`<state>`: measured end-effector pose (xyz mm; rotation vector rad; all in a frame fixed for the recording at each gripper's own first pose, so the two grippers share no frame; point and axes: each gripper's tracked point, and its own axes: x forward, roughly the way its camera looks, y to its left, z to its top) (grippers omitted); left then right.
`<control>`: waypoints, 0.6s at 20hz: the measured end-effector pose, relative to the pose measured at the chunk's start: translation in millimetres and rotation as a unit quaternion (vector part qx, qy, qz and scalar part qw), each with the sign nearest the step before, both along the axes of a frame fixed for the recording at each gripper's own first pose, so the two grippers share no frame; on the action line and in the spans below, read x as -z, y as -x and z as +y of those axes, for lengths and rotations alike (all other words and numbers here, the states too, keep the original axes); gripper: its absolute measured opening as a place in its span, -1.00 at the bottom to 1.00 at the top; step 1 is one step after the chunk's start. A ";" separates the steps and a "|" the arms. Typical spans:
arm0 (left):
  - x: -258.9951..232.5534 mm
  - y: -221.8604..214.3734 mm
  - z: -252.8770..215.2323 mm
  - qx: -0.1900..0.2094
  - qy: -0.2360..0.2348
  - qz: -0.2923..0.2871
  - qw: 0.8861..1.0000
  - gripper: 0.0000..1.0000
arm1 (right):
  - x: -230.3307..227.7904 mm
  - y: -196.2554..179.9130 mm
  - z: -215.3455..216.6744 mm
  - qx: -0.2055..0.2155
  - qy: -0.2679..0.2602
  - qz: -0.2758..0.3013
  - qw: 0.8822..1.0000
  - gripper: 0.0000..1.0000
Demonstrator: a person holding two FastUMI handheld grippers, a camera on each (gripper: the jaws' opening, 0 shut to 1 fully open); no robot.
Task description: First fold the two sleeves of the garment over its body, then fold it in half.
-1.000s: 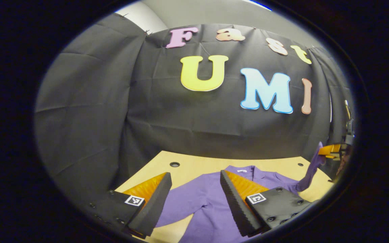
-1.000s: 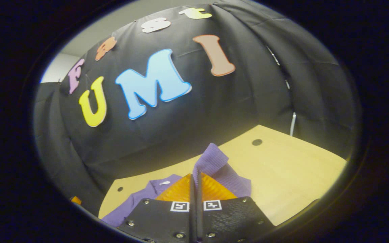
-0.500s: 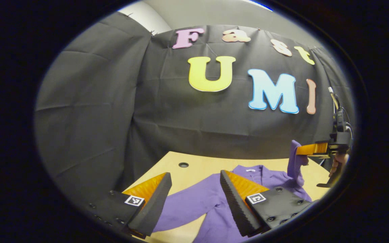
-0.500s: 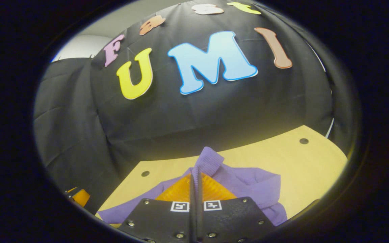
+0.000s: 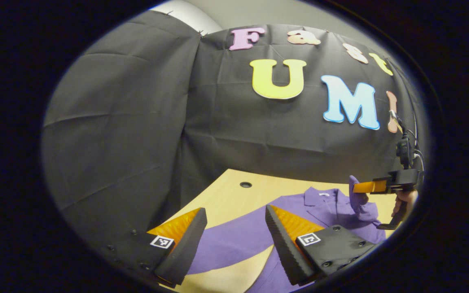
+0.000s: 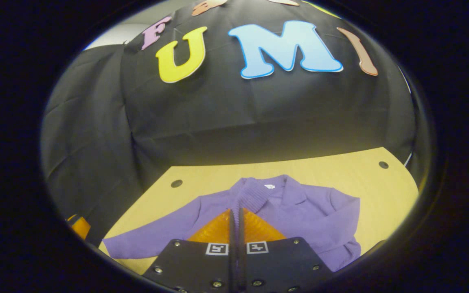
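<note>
Your right gripper [image 6: 236,215] is clenched on the cuff of the garment's right sleeve [image 6: 253,193], both fingers pinching the ribbed end, and it hangs above the chest of the purple garment [image 6: 299,207] that lies flat on the wooden table [image 6: 340,171]. In the left gripper view that same gripper [image 5: 360,187] sits far right with your hand [image 5: 403,199] on its handle, the cuff drooping from its tip over the collar. Your left gripper [image 5: 234,228] is spread wide and grasping nothing, poised above the other sleeve [image 5: 234,244], which stretches out straight across the tabletop.
</note>
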<state>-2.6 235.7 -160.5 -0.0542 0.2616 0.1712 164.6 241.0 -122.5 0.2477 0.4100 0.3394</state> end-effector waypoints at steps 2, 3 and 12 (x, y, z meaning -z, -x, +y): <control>7.8 9.0 10.1 -0.015 -0.002 0.007 1.000 0.92 | 11.7 -0.5 15.0 -0.016 0.014 0.012 1.000 -0.95; 10.6 11.4 14.0 -0.022 -0.002 0.009 1.000 0.92 | 15.8 -1.0 20.1 -0.022 0.018 0.015 0.999 -0.94; 34.3 18.9 34.5 -0.068 0.009 0.022 0.997 0.93 | 4.8 16.1 28.1 -0.041 0.031 0.003 0.999 0.53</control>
